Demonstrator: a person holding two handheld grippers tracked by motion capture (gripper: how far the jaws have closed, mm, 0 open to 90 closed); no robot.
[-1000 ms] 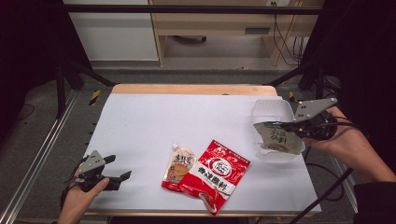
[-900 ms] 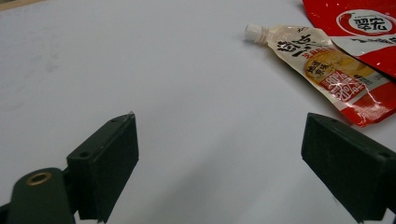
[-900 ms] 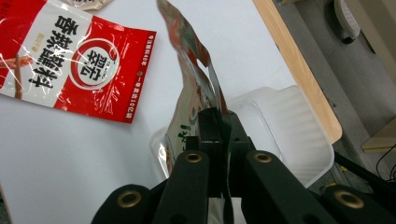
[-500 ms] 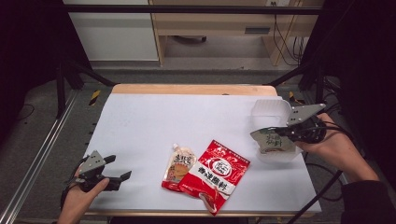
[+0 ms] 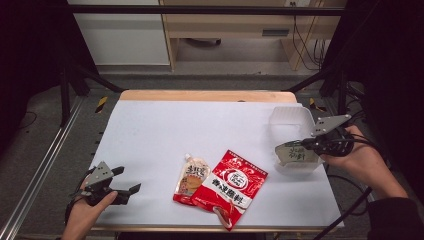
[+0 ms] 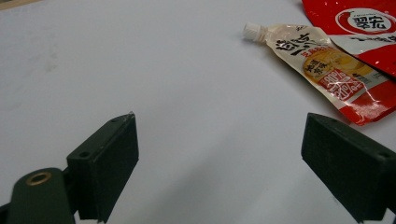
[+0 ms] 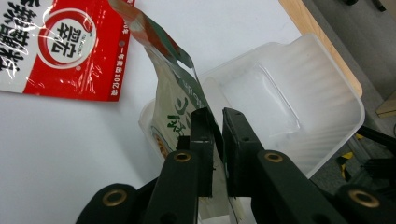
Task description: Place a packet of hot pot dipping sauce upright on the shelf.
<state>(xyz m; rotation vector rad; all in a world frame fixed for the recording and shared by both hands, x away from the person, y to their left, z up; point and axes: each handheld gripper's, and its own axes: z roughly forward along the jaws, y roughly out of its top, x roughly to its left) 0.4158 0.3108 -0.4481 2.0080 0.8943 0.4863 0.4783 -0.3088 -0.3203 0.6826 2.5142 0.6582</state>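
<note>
Lowered since the earlier frame: right tool (image 5: 301, 146), with green pouch (image 5: 296, 153) now inside clear tub (image 5: 287, 117) at desk's (image 5: 200, 125) right edge, jaws just easing apart, pouch between them. Near left corner: left tool (image 5: 127, 191), jaws wide, nothing held. Near edge, middle: red packet (image 5: 231, 186), spout pouch (image 5: 191, 176).

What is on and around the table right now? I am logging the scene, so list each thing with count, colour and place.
table: one, white top, centre.
clear tub: one, translucent white, table's right edge.
green-and-white pouch: one, over the tub's near end, pinched by the right gripper.
red packet: one, near front centre.
spout pouch: one, beige and red, white cap, touching the red packet's left side.
left hand-held gripper: one, black, front left, open, holding nothing.
right hand-held gripper: one, black, jaws just eased slightly.
</note>
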